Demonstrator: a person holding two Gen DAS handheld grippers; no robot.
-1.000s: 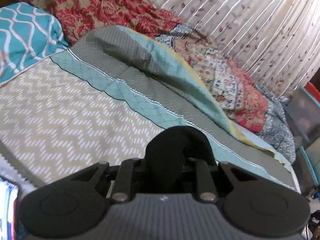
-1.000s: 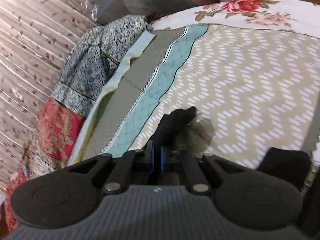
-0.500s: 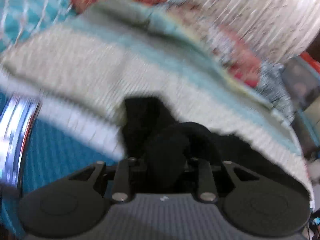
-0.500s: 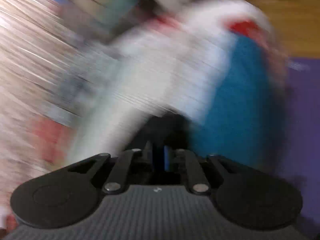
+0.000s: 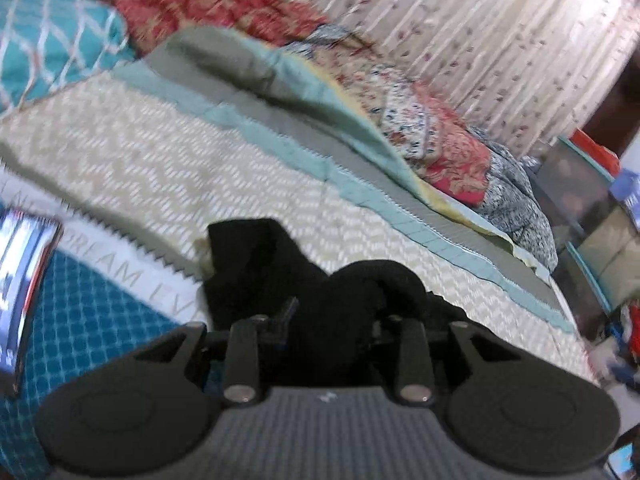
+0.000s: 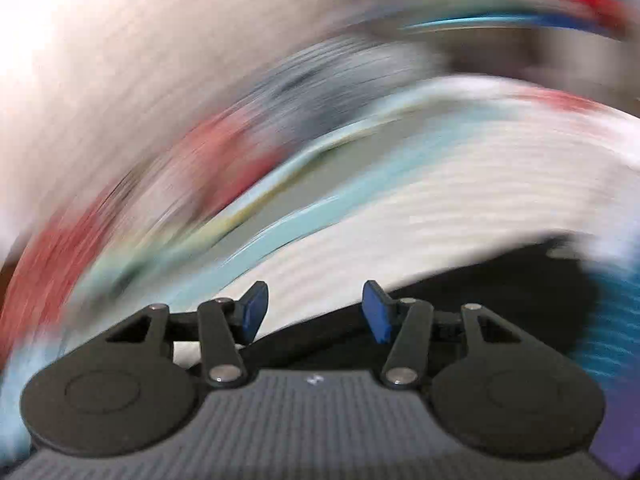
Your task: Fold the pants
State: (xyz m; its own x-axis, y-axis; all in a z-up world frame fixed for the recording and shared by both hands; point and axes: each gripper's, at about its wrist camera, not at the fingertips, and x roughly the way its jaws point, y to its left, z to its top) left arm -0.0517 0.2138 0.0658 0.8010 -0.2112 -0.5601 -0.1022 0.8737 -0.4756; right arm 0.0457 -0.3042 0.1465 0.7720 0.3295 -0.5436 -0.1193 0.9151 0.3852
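Observation:
The black pants (image 5: 256,264) lie on the zigzag bedspread (image 5: 168,176) near the bed's front edge. My left gripper (image 5: 332,320) is shut on a bunched fold of the pants, which bulges up between its fingers and hides the pads. In the right wrist view my right gripper (image 6: 316,312) is open and empty, its blue pads (image 6: 376,312) apart. Black pants fabric (image 6: 500,292) lies just below and to the right of it. That view is heavily blurred by motion.
Folded quilts (image 5: 440,148) are piled along the far side of the bed against a curtain (image 5: 480,40). A teal pillow (image 5: 52,48) lies at the far left. A shiny phone-like object (image 5: 20,280) sits at the left edge. Storage boxes (image 5: 580,184) stand at the right.
My right gripper has let go of the pants and opened, and is swinging fast. My left gripper has pulled its fold back toward the bed's front edge, laying more pants on the bedspread.

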